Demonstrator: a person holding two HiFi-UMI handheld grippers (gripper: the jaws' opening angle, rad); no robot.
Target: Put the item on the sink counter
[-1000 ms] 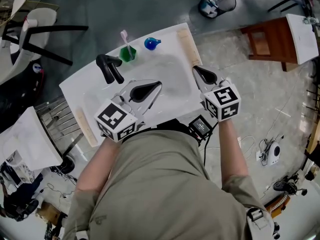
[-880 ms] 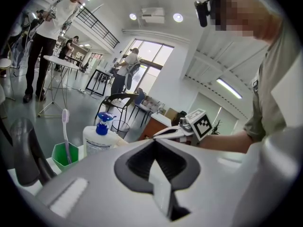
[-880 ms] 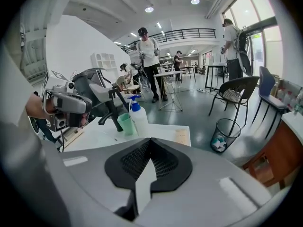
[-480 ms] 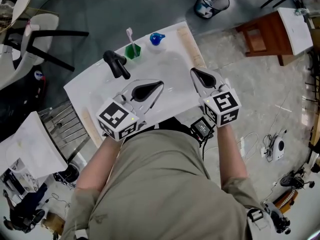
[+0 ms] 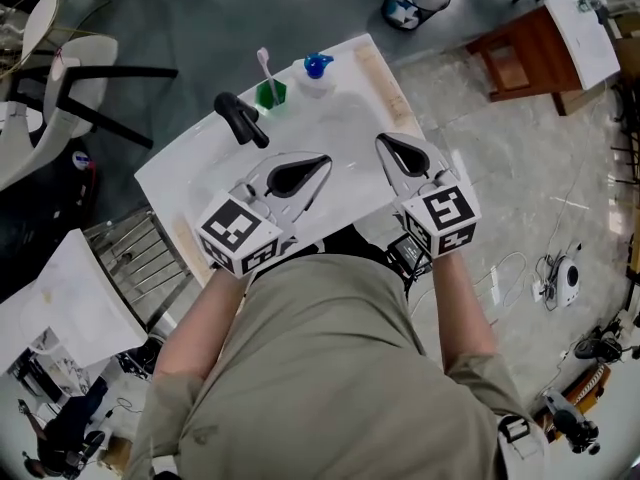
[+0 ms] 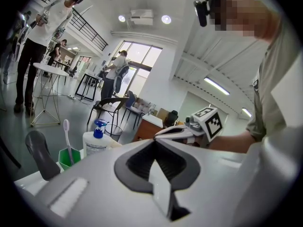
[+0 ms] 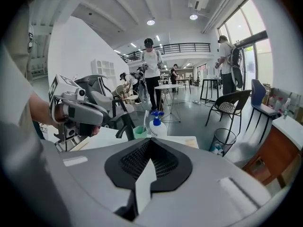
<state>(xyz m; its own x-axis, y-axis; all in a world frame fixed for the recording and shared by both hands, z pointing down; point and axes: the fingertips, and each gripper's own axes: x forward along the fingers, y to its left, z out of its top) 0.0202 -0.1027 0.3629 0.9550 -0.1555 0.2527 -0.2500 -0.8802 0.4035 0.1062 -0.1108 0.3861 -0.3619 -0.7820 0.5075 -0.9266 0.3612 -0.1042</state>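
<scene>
Holding the left gripper (image 5: 305, 171) and the right gripper (image 5: 395, 150) pressed shut on nothing, side by side over the near part of the sink counter (image 5: 175, 173). Finding no item between either pair of jaws. Seeing only a green cup (image 5: 270, 95) with a toothbrush (image 5: 264, 66) and a soap bottle (image 5: 317, 68), already standing along the counter's far edge near the black tap (image 5: 240, 120), and not being able to tell which one is meant.

Risking, most likely, a reach with the jaws closed: butting into the cup or bottle instead of straddling it, tipping the light cup, spilling the toothbrush, or nudging the bottle off the far edge. Also risking a knock against the tap, standing between the left gripper and the cup.

Comparing with a second ago: counter sitting a little higher and slightly turned in the head view, cup and bottle lying nearer the top, both grippers keeping much the same place over the near side, jaws staying closed and empty
</scene>
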